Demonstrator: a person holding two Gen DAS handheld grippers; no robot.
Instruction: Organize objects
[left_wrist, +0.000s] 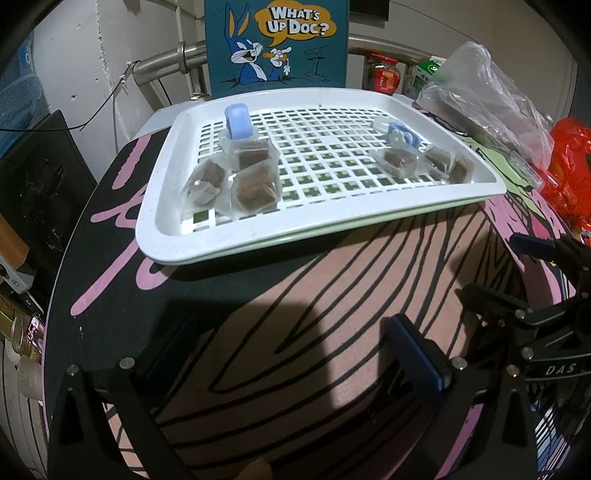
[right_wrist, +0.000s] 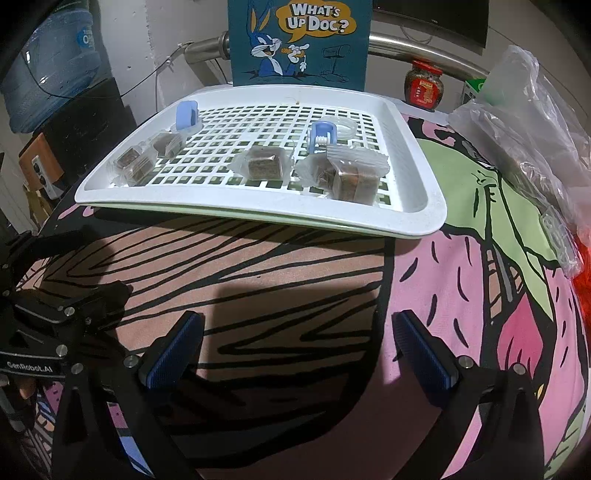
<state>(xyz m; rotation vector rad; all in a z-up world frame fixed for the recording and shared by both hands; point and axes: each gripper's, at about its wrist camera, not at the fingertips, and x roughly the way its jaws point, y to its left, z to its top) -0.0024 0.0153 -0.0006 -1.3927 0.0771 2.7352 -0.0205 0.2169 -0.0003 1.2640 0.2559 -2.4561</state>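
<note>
Table covered by a cartoon-print cloth (right_wrist: 461, 295); blue poster (left_wrist: 277, 44) propped behind, steel rail and white wall beyond. Left gripper (left_wrist: 291, 354) and right gripper (right_wrist: 295, 347) held low over the cloth, angled down, jaws spread wide, nothing between. White perforated tray (right_wrist: 236, 203) ahead carries wrapped brown cubes (right_wrist: 264, 164) and two blue rollers (left_wrist: 236, 122). Crumpled plastic bag (right_wrist: 524, 122) and red-lidded jar (right_wrist: 423, 86) noted right of tray.
</note>
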